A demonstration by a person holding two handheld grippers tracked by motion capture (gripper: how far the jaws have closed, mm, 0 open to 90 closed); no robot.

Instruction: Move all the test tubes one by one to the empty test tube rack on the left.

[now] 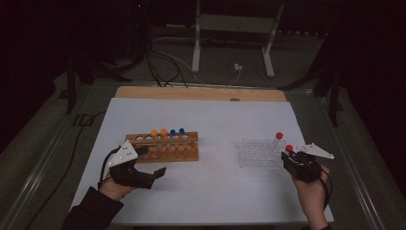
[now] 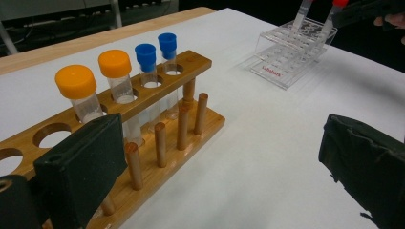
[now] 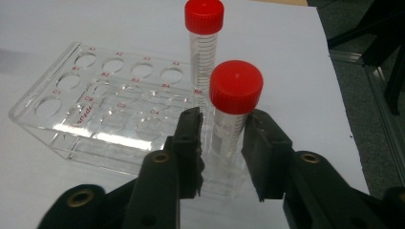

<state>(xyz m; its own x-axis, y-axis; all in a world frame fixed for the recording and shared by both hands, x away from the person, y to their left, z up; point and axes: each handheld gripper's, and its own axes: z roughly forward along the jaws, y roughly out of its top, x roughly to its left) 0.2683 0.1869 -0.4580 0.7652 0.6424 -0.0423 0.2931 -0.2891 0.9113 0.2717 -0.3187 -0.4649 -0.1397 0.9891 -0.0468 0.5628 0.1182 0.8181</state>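
A clear plastic rack [image 1: 258, 154] [image 3: 57, 119] [image 2: 286, 62] stands at the right of the white table. Two red-capped tubes stand in it. My right gripper [image 1: 290, 157] [image 3: 224, 138] is shut on the nearer red-capped tube [image 3: 234, 109] [image 1: 289, 148], pads on either side just under its cap. The farther red-capped tube [image 3: 204, 28] [image 1: 279, 135] leans free behind it. A wooden rack [image 1: 165, 153] [image 2: 196, 59] at the left holds two orange-capped tubes [image 2: 76, 83] and two blue-capped tubes [image 2: 145, 52]. My left gripper [image 1: 151, 162] [image 2: 215, 143] rests open in front of it, nothing between its jaws.
White paper [image 1: 210, 124] covers the table, with a wooden strip [image 1: 201, 93] bare at the far edge. Cables [image 1: 163, 67] and a white stand [image 1: 232, 28] sit on the dark floor beyond. The wooden rack has open holes at its left end.
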